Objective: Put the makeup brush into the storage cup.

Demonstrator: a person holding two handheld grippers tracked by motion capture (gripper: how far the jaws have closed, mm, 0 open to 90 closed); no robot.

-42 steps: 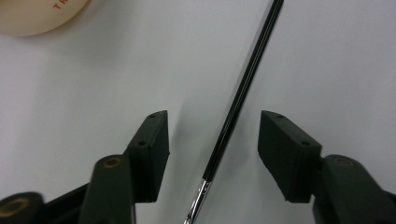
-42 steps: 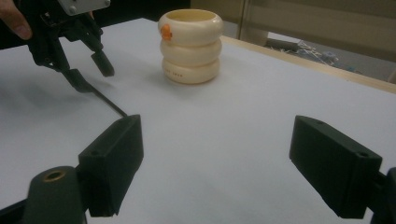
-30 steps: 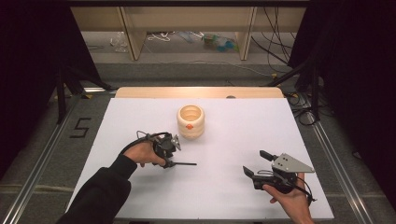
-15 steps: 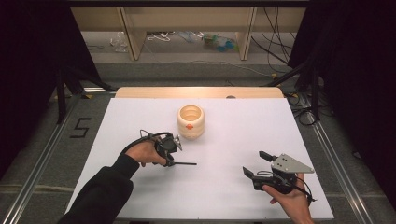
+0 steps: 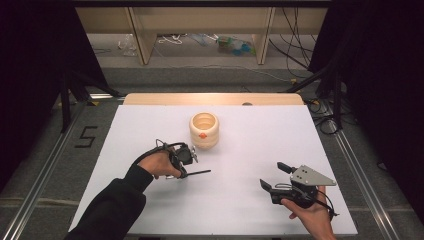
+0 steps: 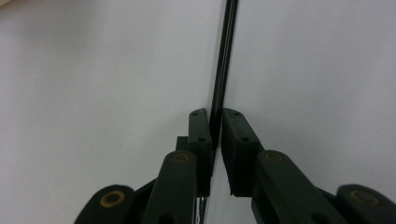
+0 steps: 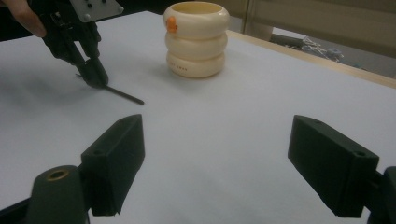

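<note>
Cream ringed pot point(image 5: 204, 130) stands beyond black rod point(image 5: 196, 173).

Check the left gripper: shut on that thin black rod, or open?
Shut on it. In the left gripper view, the left gripper has both pads pressed against the thin black rod, whose far end lies on the white table.

So the right gripper point(image 7: 217, 163) has its two black jaws spread wide over the white table point(image 7: 224, 121), nothing between them. Farther off at top left, the left gripper point(image 7: 95, 77) is clamped down on a thin black rod point(image 7: 123, 95) lying on the table. A cream ribbed cup point(image 7: 196, 39) with an orange spot stands near it.
</note>
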